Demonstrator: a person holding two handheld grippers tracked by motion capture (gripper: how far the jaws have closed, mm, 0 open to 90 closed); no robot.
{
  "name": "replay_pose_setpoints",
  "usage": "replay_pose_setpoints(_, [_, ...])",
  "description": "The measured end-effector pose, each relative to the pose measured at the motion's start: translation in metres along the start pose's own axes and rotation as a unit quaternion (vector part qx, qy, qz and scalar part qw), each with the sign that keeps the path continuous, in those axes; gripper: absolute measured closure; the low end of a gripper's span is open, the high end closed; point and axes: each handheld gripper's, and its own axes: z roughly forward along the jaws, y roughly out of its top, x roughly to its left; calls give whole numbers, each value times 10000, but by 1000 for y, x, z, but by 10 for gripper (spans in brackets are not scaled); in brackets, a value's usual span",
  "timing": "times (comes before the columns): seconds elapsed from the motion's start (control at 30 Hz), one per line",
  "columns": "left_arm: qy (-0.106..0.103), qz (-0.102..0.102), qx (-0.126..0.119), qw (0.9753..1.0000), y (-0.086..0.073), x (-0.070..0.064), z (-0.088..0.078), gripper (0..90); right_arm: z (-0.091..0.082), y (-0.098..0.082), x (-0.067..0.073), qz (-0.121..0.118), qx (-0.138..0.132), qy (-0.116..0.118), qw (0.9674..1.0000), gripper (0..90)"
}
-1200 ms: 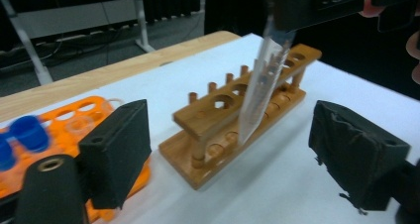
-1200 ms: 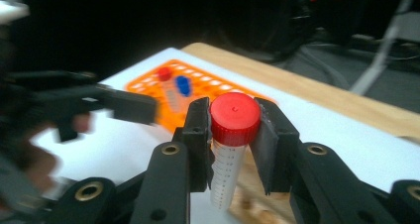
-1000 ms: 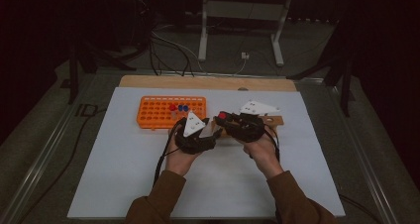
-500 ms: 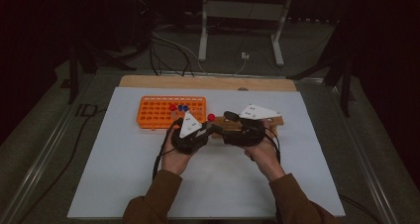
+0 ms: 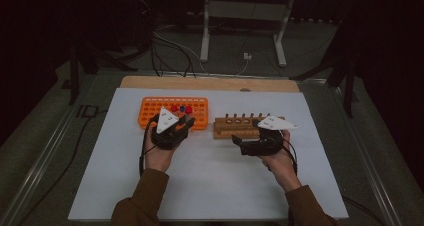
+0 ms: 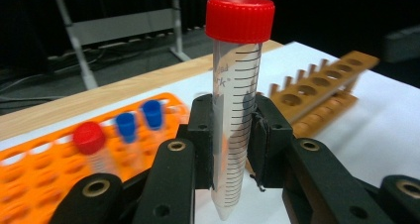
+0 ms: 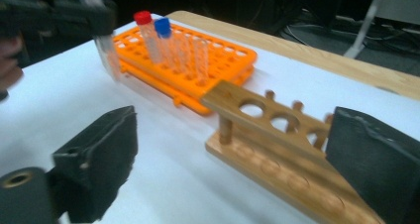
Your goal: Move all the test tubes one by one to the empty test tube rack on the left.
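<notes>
A clear tube with a red cap [image 6: 236, 110] stands upright between the jaws of my left gripper [image 6: 233, 135], which is shut on it. In the high view that left gripper [image 5: 184, 122] holds the tube [image 5: 188, 109] at the near edge of the orange rack [image 5: 150, 111]. My right gripper [image 5: 239, 145] hovers in front of the wooden rack [image 5: 240, 126]; its jaws have just been opening and stand wide, gripping nothing. Beyond the right gripper [image 7: 237, 144] lies the wooden rack [image 7: 277, 120], with the orange rack [image 7: 223, 55] behind it.
The orange rack [image 6: 29, 184] holds one red-capped and two blue-capped tubes. The wooden rack [image 6: 317, 92] has a row of open holes. Both racks sit on a white mat [image 5: 215, 176] over a wooden table; metal stand legs [image 5: 240, 31] and cables lie beyond.
The two grippers were together at the centre; now they are apart. The left moved left with the tube in its jaws. The right moved right and down and opened.
</notes>
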Motion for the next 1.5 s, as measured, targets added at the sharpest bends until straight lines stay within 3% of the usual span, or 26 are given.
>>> replay_pose_setpoints(0.37, [588,-143,33,9982,-7,33,-4,746,-25,-18,-17,126,-66,-285,9995,31])
replay_pose_setpoints(0.63, [1210,-378,110,9919,-15,54,10,748,-35,-29,-23,209,-96,-392,9990,31])
replay_pose_setpoints(0.83, [1315,-586,17,9896,-13,59,24,748,-35,-32,-24,235,-60,-401,9989,31])
replay_pose_setpoints(1.0, [1331,-706,142,9885,-17,63,36,748,-37,-34,-24,232,-78,-416,9988,32])
replay_pose_setpoints(1.1, [1282,-768,88,9887,-20,64,37,749,-39,-36,-24,221,-82,-419,9988,34])
replay_pose_setpoints(1.27, [1223,-649,155,9902,-18,65,35,750,-41,-38,-23,233,-87,-437,9987,35])
replay_pose_setpoints(1.5, [1282,-902,40,9876,-23,73,41,750,-40,-39,-21,209,-98,-404,9989,35])
